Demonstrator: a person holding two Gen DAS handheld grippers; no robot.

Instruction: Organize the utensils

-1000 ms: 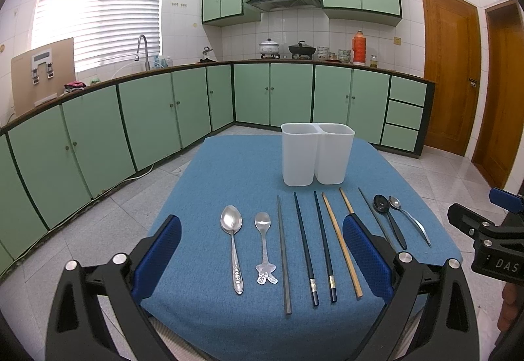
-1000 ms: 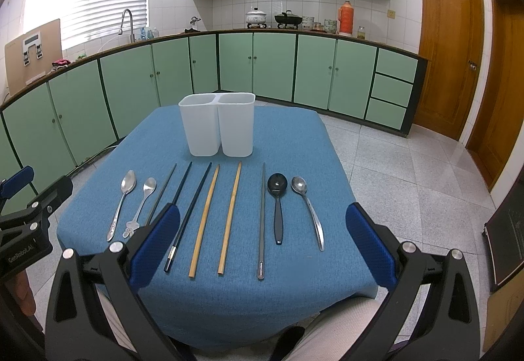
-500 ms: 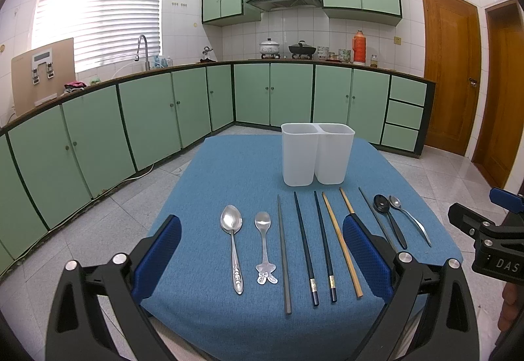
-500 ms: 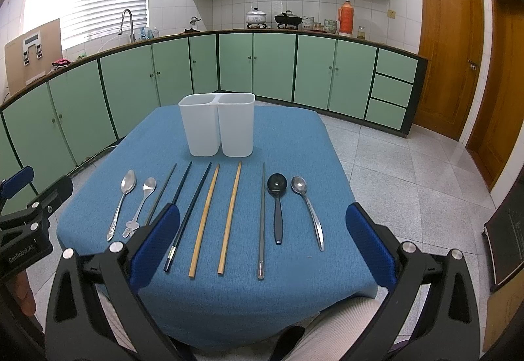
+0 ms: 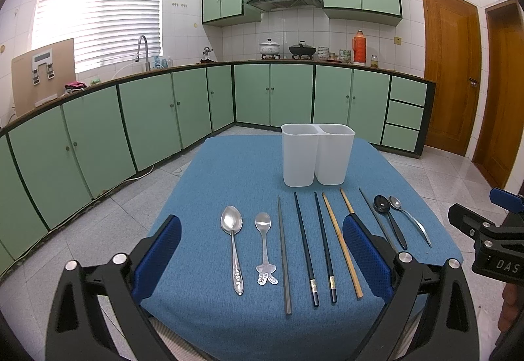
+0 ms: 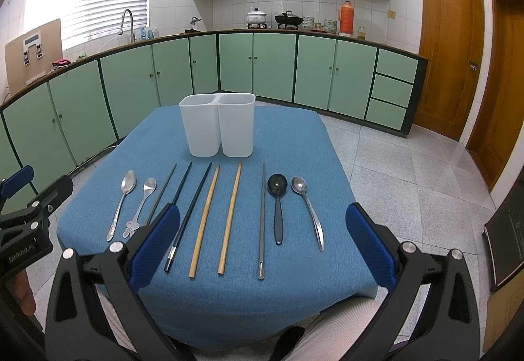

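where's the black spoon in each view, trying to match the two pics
Left wrist view: the black spoon lies at the right of the row, just past the left gripper's right finger, with a silver spoon on its right.
Right wrist view: the black spoon lies right of centre, between a grey chopstick and that silver spoon.
Shared landmark: the white two-compartment holder behind the row.

Each gripper, left (image 5: 262,257) and right (image 6: 262,248), has black angular arms with silver screws and blue textured pads (image 5: 158,254). White lettering marks the housings at 3 and 9 o'clock. Light ribbed trousers (image 6: 340,326) show at 6 o'clock.
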